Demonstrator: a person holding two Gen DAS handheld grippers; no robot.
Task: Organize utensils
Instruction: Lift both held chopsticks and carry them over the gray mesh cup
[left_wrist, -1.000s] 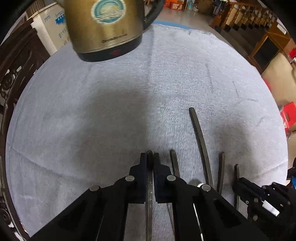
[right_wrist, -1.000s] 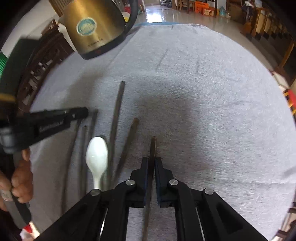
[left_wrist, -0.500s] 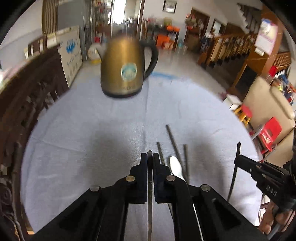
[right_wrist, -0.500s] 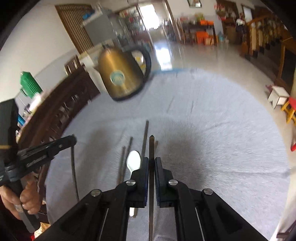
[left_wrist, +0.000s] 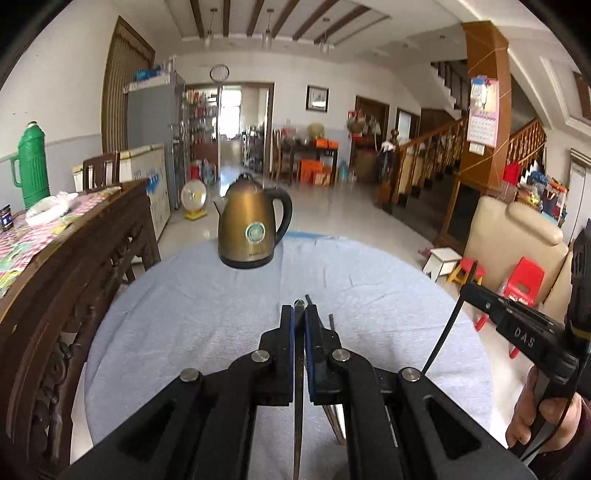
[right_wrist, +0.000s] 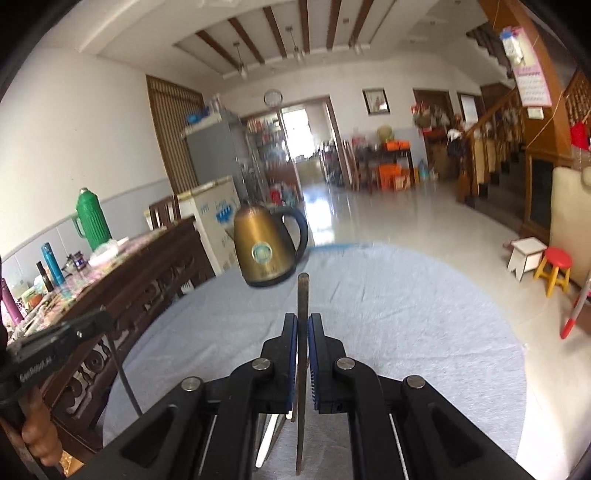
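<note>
Two thin dark chopsticks (left_wrist: 297, 406) (right_wrist: 302, 369), each tool-clamped (left_wrist: 298, 317) (right_wrist: 302, 325).

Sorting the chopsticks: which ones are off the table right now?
Two: one clamped in the left hand-held gripper, one in the right hand-held gripper. The other chopsticks lie on the cloth.

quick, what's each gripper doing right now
left gripper: shut on a chopstick
right gripper: shut on a chopstick
</note>
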